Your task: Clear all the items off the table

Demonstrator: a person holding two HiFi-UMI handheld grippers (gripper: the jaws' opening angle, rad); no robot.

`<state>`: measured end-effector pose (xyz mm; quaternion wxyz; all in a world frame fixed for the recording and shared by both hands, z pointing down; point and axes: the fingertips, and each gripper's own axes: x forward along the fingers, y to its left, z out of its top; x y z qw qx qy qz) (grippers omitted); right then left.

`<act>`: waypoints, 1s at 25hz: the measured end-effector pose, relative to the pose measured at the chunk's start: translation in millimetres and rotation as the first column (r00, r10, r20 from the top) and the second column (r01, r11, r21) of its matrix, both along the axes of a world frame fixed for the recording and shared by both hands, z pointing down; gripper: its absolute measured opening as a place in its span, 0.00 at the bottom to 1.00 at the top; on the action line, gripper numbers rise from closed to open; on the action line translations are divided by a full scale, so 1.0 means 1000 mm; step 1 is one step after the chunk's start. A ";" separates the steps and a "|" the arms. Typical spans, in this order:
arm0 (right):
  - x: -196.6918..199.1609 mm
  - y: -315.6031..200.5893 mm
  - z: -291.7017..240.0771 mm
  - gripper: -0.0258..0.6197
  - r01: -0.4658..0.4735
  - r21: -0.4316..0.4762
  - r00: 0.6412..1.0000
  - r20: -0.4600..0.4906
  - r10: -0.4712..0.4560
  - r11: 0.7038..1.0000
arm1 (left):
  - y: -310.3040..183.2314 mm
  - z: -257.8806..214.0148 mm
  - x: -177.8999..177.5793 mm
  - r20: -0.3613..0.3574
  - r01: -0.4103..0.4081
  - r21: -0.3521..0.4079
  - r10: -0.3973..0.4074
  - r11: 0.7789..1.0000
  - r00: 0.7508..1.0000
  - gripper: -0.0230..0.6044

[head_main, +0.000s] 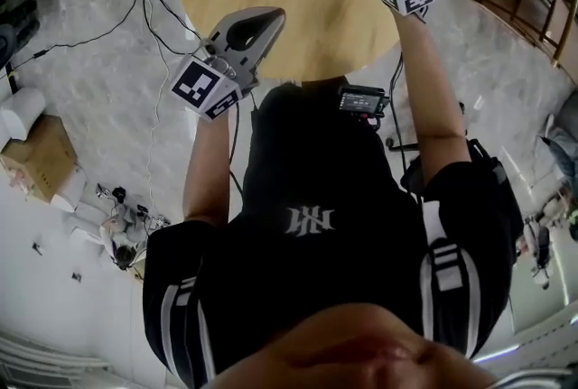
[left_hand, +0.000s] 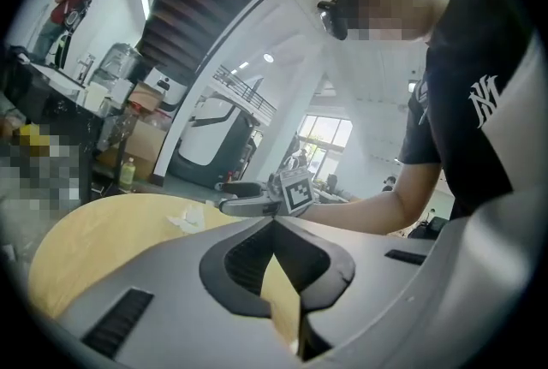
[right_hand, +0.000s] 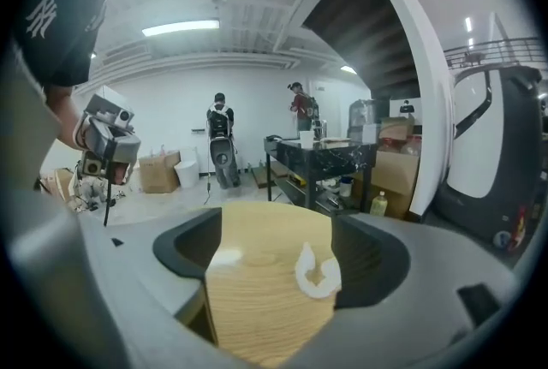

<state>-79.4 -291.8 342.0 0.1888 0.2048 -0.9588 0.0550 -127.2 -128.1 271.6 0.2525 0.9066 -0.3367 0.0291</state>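
The white scrap (right_hand: 318, 271), a curled, crumpled bit of what looks like tissue, lies on the round wooden desk (right_hand: 257, 316). It is the only item I can make out on the top. The head view does not show it.

In the right gripper view the scrap sits ahead of the fingertips and is framed between the two fingers. It is close by the right-hand finger rather than centred, and nothing touches it. The right gripper (right_hand: 274, 230) has its fingers spread wide and tips down toward the wood. The left gripper (head_main: 271, 17) hangs over the near left edge of the desk, well apart from the scrap, with its fingers closed together on nothing.

The step in hand, as I judge it, is the approach for a pick with the right gripper.

- **Line up:** shift the gripper a little to the right so the scrap lies midway between the fingers.
- **Lower:** bring the tips down until they almost graze the wood on either side of the scrap.
- **Pinch:** the scrap is probably light and soft, so come in gently and pinch the raised curl. A flat edge would slide away, and a quick sweep could push it along the desk.
- **Left gripper:** it is best kept where it is, out of the way.
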 end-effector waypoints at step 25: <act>-0.009 -0.071 0.133 0.37 0.148 -0.049 0.938 -0.309 -0.156 0.988 | -0.067 0.068 0.005 0.099 0.047 -0.025 -0.044 0.999 0.994 0.05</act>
